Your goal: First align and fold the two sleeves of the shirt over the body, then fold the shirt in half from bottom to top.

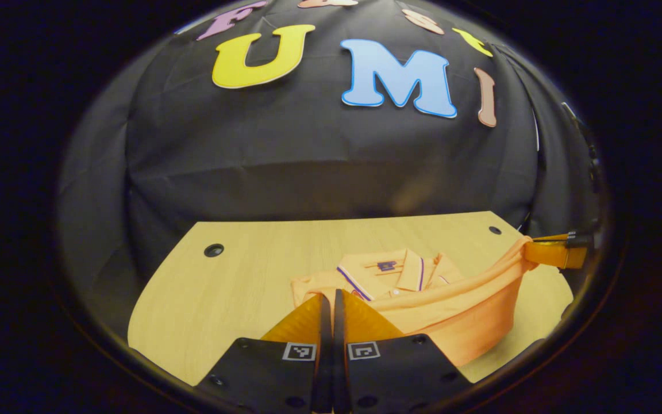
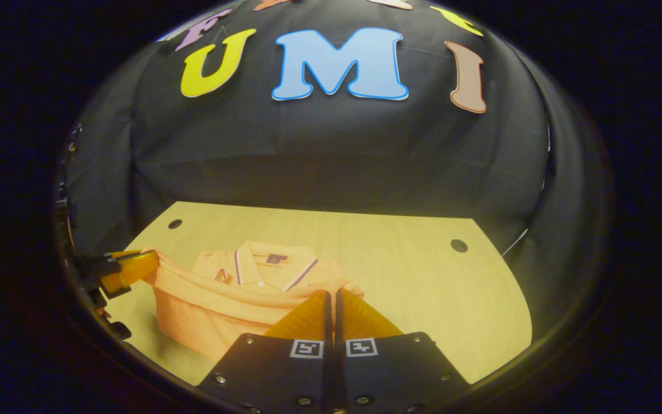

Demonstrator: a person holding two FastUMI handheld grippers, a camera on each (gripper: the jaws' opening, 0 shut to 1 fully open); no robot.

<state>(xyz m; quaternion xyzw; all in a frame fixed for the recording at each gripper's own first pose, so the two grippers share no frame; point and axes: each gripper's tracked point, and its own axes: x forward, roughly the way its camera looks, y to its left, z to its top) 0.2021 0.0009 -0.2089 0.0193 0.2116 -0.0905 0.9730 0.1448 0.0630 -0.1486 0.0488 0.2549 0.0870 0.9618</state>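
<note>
An orange polo shirt (image 1: 457, 322) with a striped collar (image 1: 385, 273) lies on the light wooden table (image 1: 222, 299). Its bottom hem is lifted off the table and stretches like a band between the two grippers. My left gripper (image 1: 331, 299) is shut on one end of the hem. The right gripper (image 1: 532, 252) pinches the other end at the far right. In the right gripper view my right gripper (image 2: 331, 296) is shut on the hem of the shirt (image 2: 216, 310), and the left gripper (image 2: 147, 261) holds the other corner at the far left. The collar (image 2: 268, 267) faces up.
The table (image 2: 423, 287) has round holes near its back corners (image 1: 214, 249) (image 2: 458, 245). Black cloth hangs close behind and beside it. Bare wood lies left of the shirt in the left gripper view and right of it in the right gripper view.
</note>
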